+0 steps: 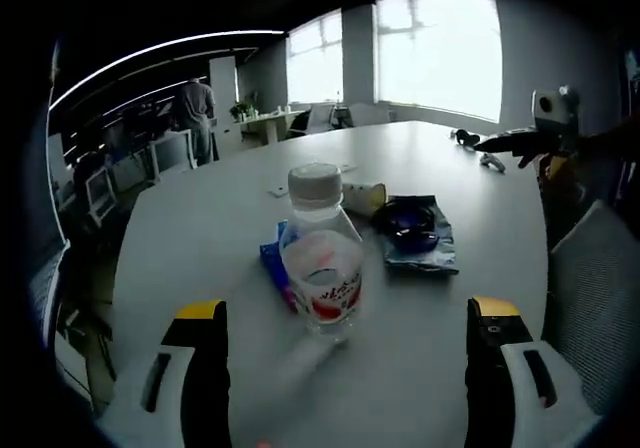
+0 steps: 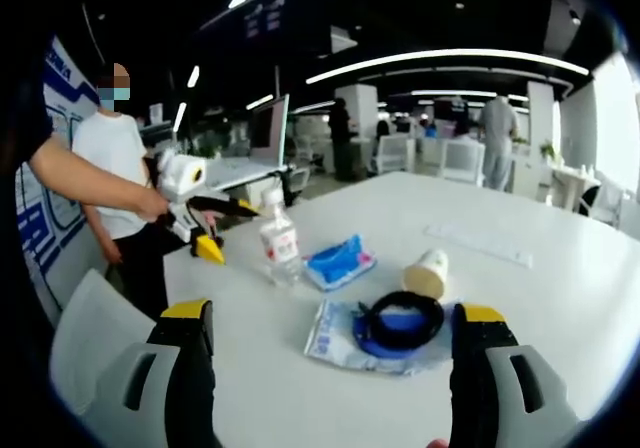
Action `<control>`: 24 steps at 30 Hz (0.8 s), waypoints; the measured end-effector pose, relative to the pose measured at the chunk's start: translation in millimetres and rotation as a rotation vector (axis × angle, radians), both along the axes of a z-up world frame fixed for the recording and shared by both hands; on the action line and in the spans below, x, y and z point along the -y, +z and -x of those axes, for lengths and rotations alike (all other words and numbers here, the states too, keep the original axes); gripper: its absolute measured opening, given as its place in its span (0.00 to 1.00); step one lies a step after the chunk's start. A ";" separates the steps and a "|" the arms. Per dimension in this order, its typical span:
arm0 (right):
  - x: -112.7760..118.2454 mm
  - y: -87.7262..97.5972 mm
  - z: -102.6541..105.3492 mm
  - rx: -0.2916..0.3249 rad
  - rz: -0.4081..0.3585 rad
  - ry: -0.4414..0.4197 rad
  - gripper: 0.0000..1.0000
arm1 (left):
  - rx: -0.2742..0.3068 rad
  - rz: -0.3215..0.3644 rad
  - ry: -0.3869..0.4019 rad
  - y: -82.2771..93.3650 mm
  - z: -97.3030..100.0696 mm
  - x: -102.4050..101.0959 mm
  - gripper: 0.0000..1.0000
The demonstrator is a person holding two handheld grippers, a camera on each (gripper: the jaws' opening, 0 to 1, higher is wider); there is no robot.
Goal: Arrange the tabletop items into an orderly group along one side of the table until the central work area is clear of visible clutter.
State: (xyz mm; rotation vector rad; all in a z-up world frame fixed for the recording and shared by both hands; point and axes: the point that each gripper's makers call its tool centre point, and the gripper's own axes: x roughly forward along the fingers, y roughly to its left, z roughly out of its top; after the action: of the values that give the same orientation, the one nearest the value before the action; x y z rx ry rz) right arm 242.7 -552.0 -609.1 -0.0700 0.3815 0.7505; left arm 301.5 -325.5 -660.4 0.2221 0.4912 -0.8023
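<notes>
Left gripper (image 1: 345,368): I am seeing its jaws spread wide and holding nothing, lined up toward the water bottle (image 1: 322,263) standing upright just ahead on the white table (image 1: 200,238)
Right gripper (image 2: 330,368): I am seeing its jaws spread too, empty, pointing at the black ring (image 2: 400,320) lying on the silver packet (image 2: 340,340)
Where the items are sitting: bottle, blue wipes pack (image 1: 272,260), paper cup (image 1: 366,198) on its side, ring and packet are all clustered near the table's middle, close together
Bottle handling: I am judging it nearly empty, so light and easy to tip; thin clear plastic that will dent; I would be closing on the body below the cap, around the label
Packet and wipes handling: I am reading both as soft, flat and crinkly, likely to slide; an edge pinch looks best
Cup handling: light, will roll; I would be taking it by the rim
Left gripper view is giving me: the other gripper coming in from the right over the table's far edge, and small dark objects (image 1: 468,140) far down the table
Right gripper view is giving me: the wipes pack (image 2: 340,261) unobstructed beside the bottle (image 2: 279,240), and a flat white strip (image 2: 478,243) lying beyond the cup (image 2: 427,272)
</notes>
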 end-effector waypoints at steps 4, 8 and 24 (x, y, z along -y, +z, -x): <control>1.7 1.1 -2.8 0.002 0.002 0.002 0.98 | -0.006 -0.003 0.014 -0.1 5.0 -0.9 0.98; 2.6 2.8 -6.0 0.006 0.006 0.003 0.97 | -0.007 0.001 0.027 0.7 8.9 -1.2 0.98; 9.8 -0.1 -30.1 0.016 0.071 0.021 0.81 | -0.019 0.015 0.064 2.9 29.2 -4.4 0.98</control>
State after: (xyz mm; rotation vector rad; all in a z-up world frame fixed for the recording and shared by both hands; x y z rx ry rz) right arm 272.8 -561.9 -609.1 -0.1471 0.3925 0.7568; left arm 272.4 -321.2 -657.6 0.1843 0.5081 -0.7463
